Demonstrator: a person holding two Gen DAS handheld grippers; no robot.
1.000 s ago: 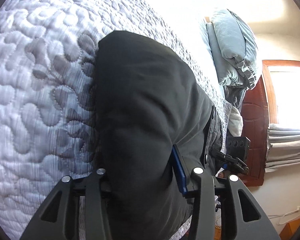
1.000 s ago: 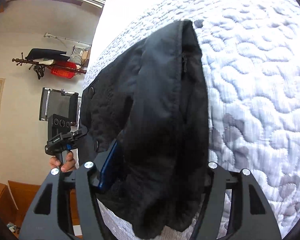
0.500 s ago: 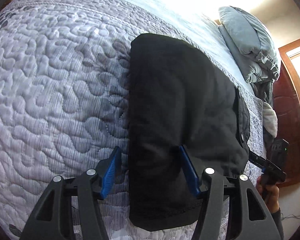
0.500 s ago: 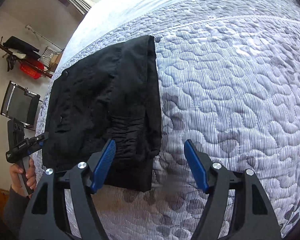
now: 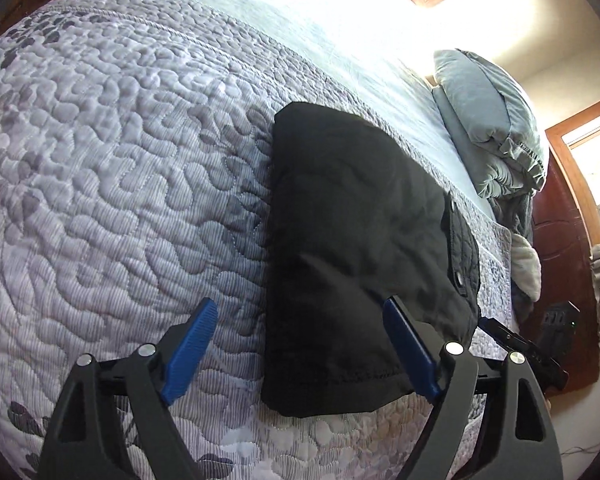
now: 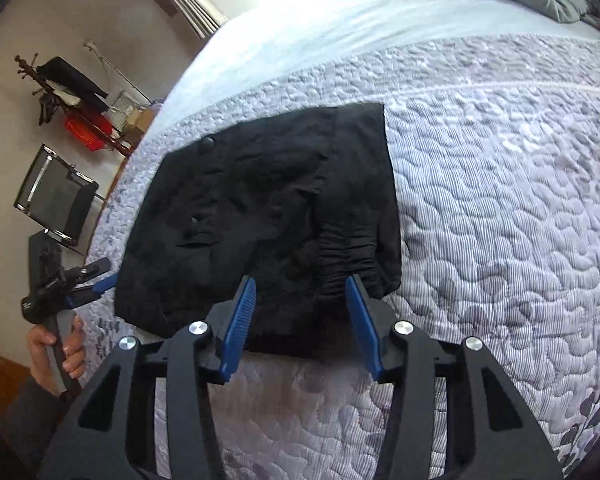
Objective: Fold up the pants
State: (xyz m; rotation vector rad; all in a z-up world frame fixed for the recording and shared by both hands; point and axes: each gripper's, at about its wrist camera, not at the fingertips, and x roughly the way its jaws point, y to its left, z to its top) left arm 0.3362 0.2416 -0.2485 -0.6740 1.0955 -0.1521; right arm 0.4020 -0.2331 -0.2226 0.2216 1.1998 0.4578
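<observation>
On the bed's quilted grey bedspread (image 5: 112, 184), near its edge, the black pants (image 5: 352, 248) lie folded into a compact rectangle, with a button (image 6: 207, 142) showing on the upper layer in the right wrist view. Above the near edge of the pants the left hand-held gripper (image 5: 300, 320) hangs released, its blue pads spread wide and clasping nothing. The right hand-held gripper (image 6: 302, 292) is likewise spread apart over the gathered waistband, and grey pillows (image 5: 488, 128) are stacked at the head of the bed.
</observation>
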